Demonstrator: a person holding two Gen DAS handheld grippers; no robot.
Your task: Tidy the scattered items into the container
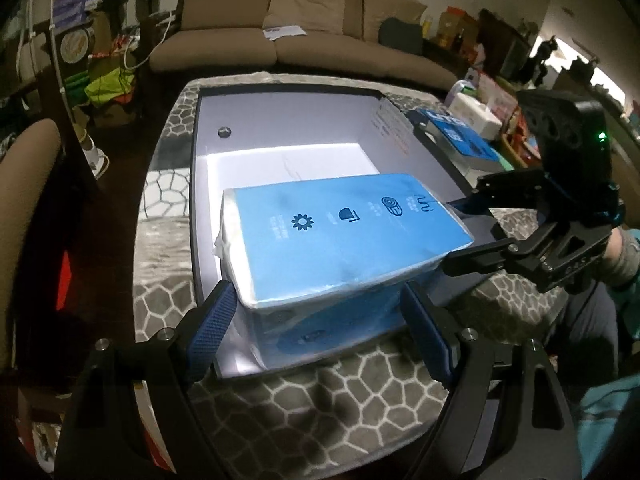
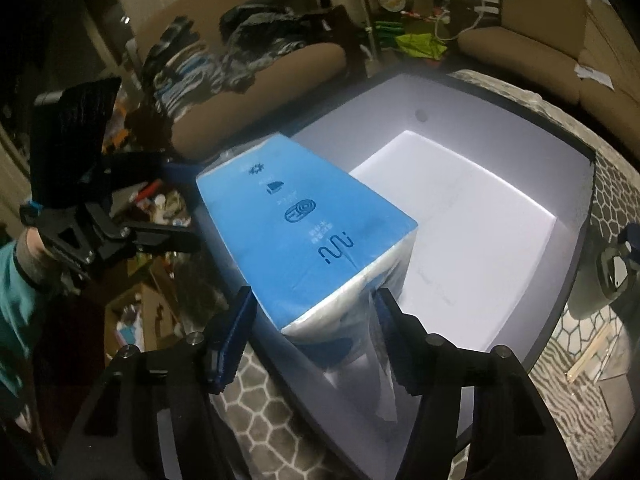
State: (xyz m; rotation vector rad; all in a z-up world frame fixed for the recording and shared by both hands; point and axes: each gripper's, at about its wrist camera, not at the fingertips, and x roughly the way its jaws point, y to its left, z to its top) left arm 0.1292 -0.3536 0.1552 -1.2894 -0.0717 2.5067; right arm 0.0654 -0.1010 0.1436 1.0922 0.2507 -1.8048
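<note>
Blue tissue pack (image 1: 344,240) tilted over the grey container (image 1: 288,120) between my tongs, left tongs (image 1: 320,332) spread wide around its near end, right tongs (image 2: 316,336) released around its other end.

Tissue pack (image 1: 344,236): flower, wave and roll pictograms are printed on the blue top; small lettering is unreadable.
</note>
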